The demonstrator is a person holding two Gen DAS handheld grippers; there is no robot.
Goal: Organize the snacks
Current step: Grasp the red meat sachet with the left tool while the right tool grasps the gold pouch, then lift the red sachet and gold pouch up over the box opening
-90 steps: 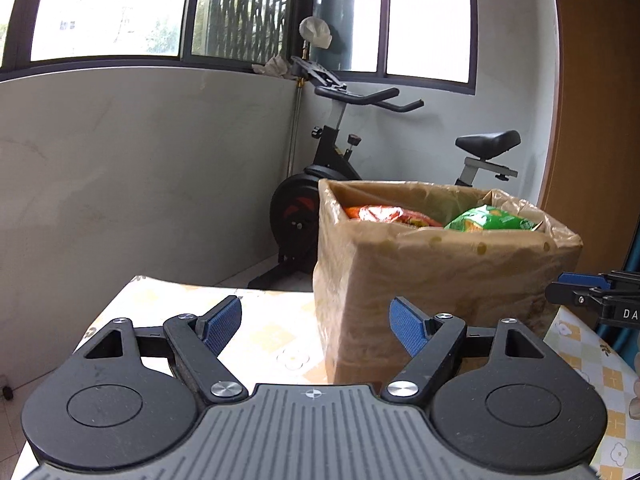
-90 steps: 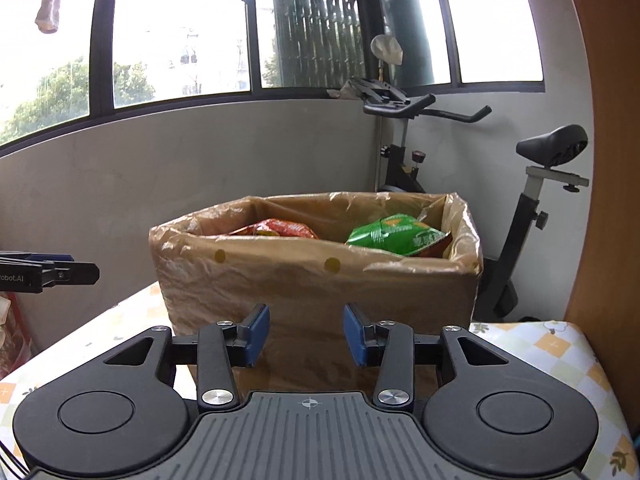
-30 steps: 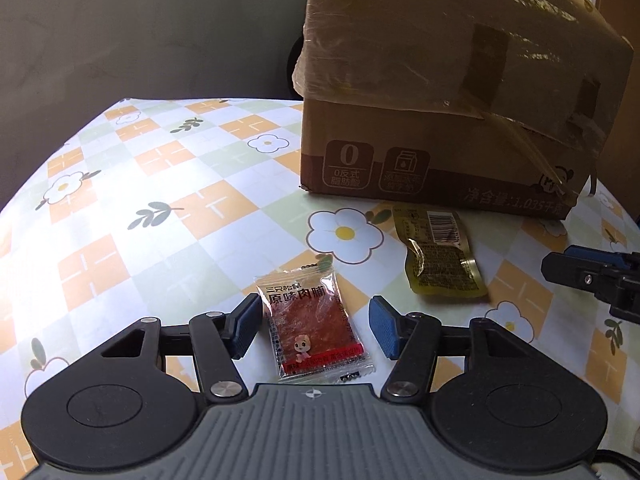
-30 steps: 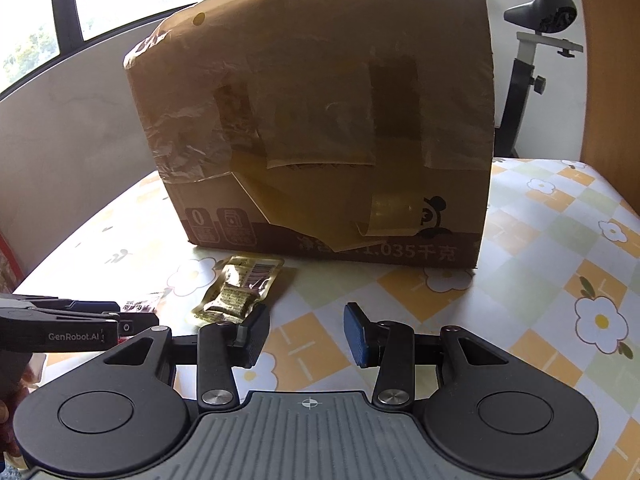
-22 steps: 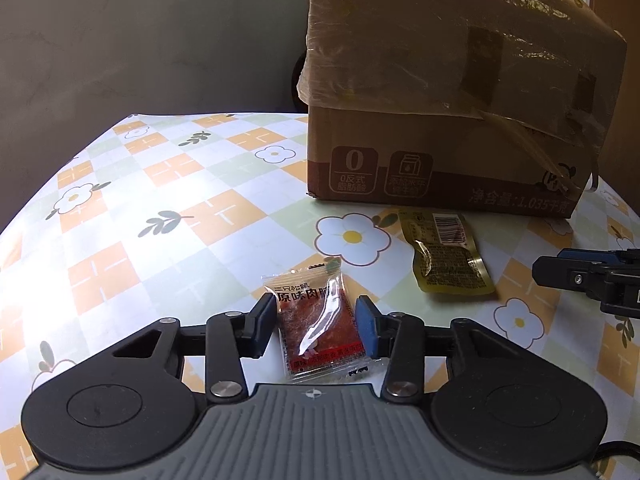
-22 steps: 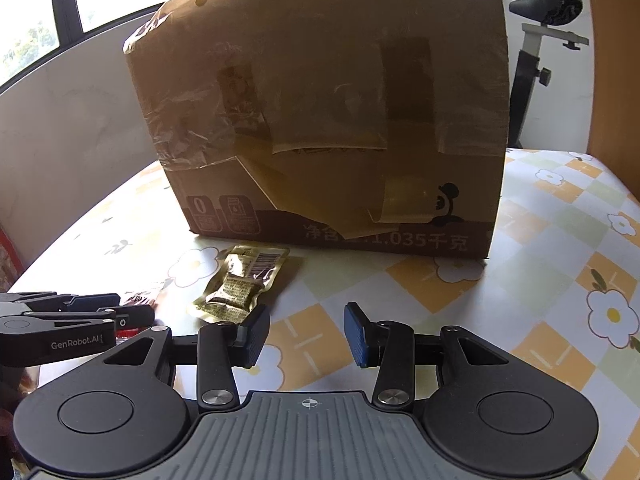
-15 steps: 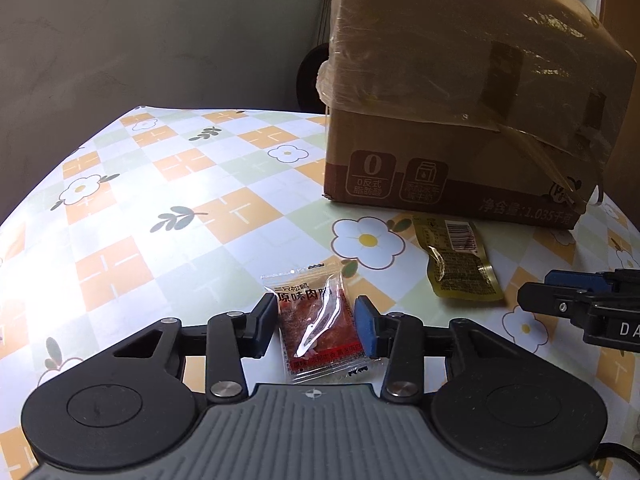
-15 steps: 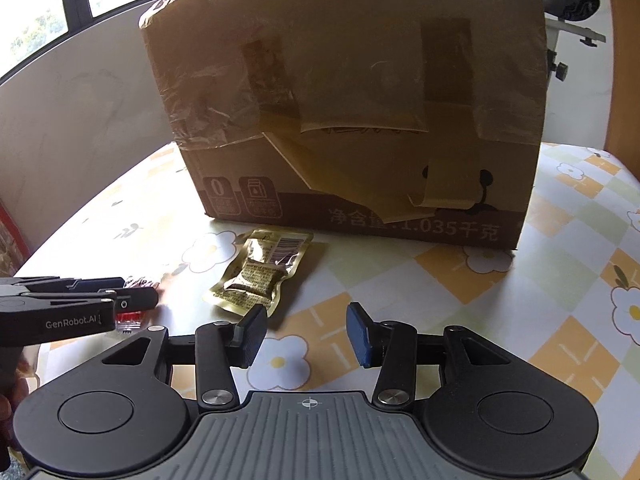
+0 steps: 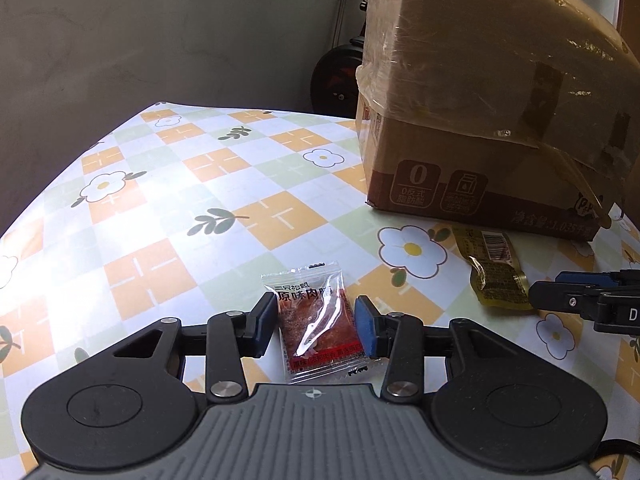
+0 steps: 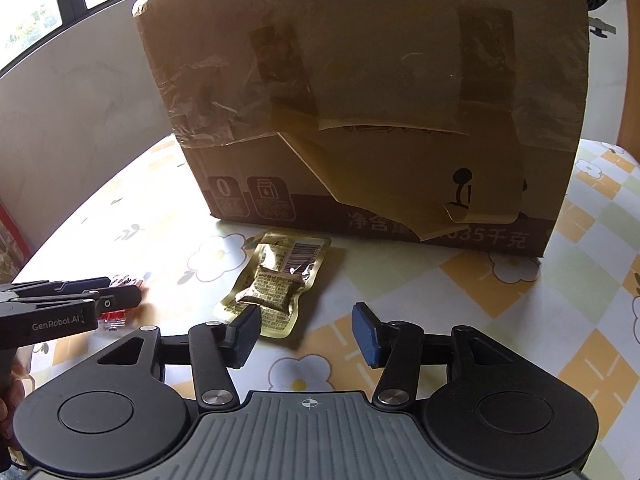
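A red clear-wrapped snack packet is between the pads of my left gripper, which is shut on it just above the floral tablecloth; it also shows in the right wrist view. A gold snack pouch lies flat in front of the cardboard box; it also shows in the left wrist view. My right gripper is open and empty, low over the table, its left pad at the pouch's near end. The box is wrapped in tape and plastic.
The table has a cloth with orange checks and flowers. An exercise bike wheel stands behind the box by a grey wall. The right gripper's finger enters the left wrist view at the right edge.
Both grippers came down from box-top height to the table. My left gripper closed on the red packet. My right gripper moved closer to the gold pouch and opened wider.
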